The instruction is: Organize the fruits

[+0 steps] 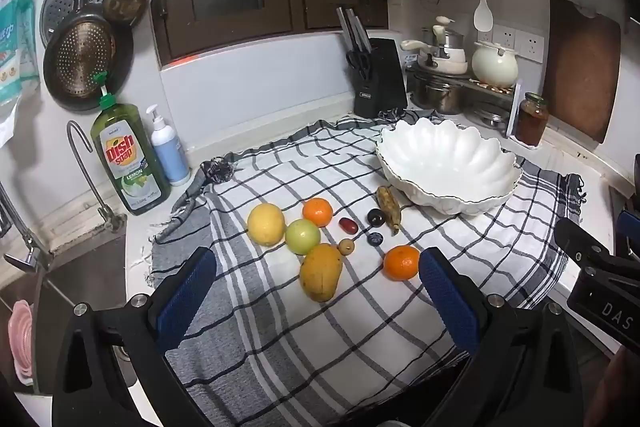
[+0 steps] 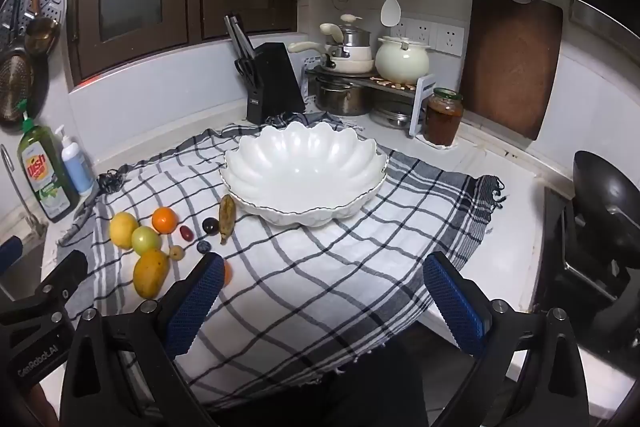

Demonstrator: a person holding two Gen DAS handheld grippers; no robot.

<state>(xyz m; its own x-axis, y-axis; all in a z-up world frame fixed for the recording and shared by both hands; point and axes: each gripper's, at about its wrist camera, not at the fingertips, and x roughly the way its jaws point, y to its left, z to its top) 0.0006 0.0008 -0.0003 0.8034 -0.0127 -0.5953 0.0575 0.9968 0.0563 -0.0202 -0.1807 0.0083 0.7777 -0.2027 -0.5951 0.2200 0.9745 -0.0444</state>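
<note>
A: Both grippers, the left gripper [image 1: 318, 291] and the right gripper [image 2: 320, 293], hover wide apart, holding nothing.

B: So nothing is sorted yet?

A: Seemingly not. The mango [image 1: 321, 271], near orange [image 1: 401, 262], green fruit [image 1: 302, 236] and lemon [image 1: 266, 224] lie loose on the checked cloth [image 1: 280, 339].

B: And the white bowl [image 2: 360, 163]?

A: Empty, beyond them; the small banana [image 1: 388, 203] lies just beside its base. The knife block [image 1: 380, 79] stands farther back, clear of the path.

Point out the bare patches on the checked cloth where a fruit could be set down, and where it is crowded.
Free: the checked cloth between the right tongs and the white bowl, and the bowl's inside. Also the cloth strip behind the lemon, toward the dish soap bottle. Crowded: the cluster from lemon to mango and near orange.
</note>
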